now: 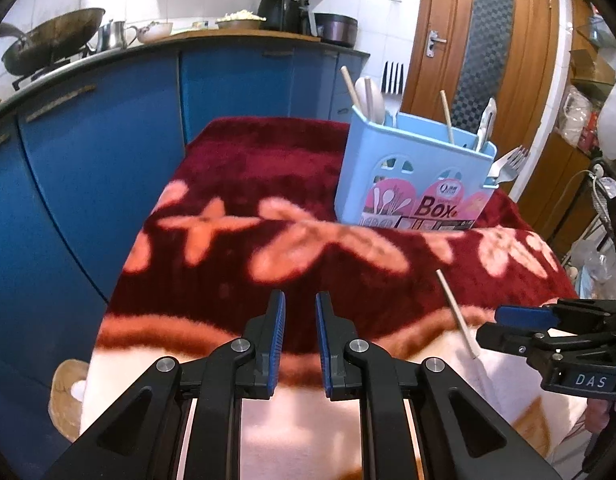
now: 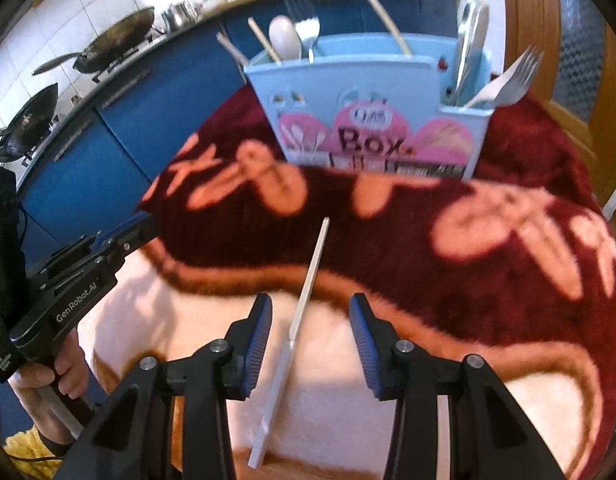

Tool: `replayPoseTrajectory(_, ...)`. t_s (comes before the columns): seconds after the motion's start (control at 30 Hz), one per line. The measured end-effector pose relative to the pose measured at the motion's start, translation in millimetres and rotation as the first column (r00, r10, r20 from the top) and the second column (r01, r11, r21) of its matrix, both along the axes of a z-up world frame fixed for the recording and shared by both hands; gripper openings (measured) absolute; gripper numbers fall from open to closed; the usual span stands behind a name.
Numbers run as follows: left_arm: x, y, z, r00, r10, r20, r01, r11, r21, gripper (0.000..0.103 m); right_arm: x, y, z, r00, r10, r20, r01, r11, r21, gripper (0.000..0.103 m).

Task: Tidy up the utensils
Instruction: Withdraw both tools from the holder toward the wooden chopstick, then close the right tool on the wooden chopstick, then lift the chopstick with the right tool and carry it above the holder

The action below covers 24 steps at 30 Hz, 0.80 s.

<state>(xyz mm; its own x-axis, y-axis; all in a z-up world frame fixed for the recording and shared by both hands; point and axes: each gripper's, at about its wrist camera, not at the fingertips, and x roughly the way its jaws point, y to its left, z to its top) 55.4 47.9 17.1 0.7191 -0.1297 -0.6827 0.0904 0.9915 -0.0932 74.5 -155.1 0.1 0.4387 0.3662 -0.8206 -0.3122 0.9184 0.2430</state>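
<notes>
Right gripper [image 2: 311, 342] jaws, apart, straddle the untouched chopstick [image 2: 298, 320].

Ahead of the left gripper [image 1: 300, 334] the red blanket [image 1: 244, 184] lies bare all the way to the blue cabinets [image 1: 108, 128], so that path is open. Forward and to its right, the blue utensil box [image 1: 411, 176] blocks the way, with handles and a fork [image 1: 507, 164] sticking out. Between the right gripper [image 2: 311, 340] fingers lies a chopstick [image 2: 304, 304]; the left gripper [image 2: 120, 236] crowds its left side
</notes>
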Motion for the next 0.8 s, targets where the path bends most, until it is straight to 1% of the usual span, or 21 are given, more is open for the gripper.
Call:
replayPoseTrajectory(0.03, 0.4, 0.6, -1.8, 1.000, 0.003, -0.005, -0.003, 1.000, -0.001, 0.022, 0.8, 2.4, -0.9, 1.000, 0.006, -0.010, -0.006, 1.000, -0.009, 0.039)
replayPoseTrajectory(0.1, 0.3, 2.2, -4.5, 1.000, 0.006, -0.007, -0.006, 1.000, 0.000, 0.032, 2.4, 7.3, -2.7, 0.999, 0.019, -0.031, -0.020, 0.999, -0.026, 0.032)
replayPoseTrajectory(0.2, 0.8, 3.4, -8.1, 1.000, 0.011, -0.012, -0.011, 1.000, 0.004, 0.039, 6.1, 16.1, -7.3, 0.996, 0.043, -0.080, -0.047, 0.997, -0.057, 0.022)
replayPoseTrajectory(0.27, 1.6, 4.9, -10.3, 1.000, 0.013, -0.021, -0.013, 1.000, -0.001, 0.042, 9.3, 20.5, -10.1, 0.993, 0.048, -0.107, -0.057, 0.995, -0.076, 0.019)
replayPoseTrajectory(0.37, 2.1, 6.4, -13.4, 0.999, 0.014, -0.030, -0.015, 1.000, -0.010, 0.042, 13.4, 25.0, -11.2, 0.991, 0.058, -0.119, -0.070, 0.992, -0.105, 0.015)
replayPoseTrajectory(0.47, 2.1, 7.7, -15.6, 0.999, 0.016, -0.033, -0.016, 1.000, -0.018, 0.042, 19.2, 27.0, -13.4, 0.989, 0.059, -0.133, -0.074, 0.991, -0.108, 0.012)
replayPoseTrajectory(0.6, 2.3, 9.4, -18.1, 0.999, 0.013, -0.031, -0.014, 0.999, -0.032, 0.042, 22.4, 23.5, -15.1, 0.989, 0.051, -0.139, -0.062, 0.995, -0.079, 0.011)
replayPoseTrajectory(0.7, 3.8, 8.8, -19.1, 0.999, 0.020, -0.033, -0.021, 0.999, -0.034, 0.042, 20.1, 16.5, -15.4, 0.991, 0.048, -0.126, -0.054, 0.998, -0.045, 0.010)
replayPoseTrajectory(0.8, 2.9, 6.2, -18.1, 0.999, 0.021, -0.033, -0.022, 0.999, -0.029, 0.042, 14.0, 4.1, -13.9, 0.994, 0.035, -0.101, -0.032, 0.999, 0.031, 0.007)
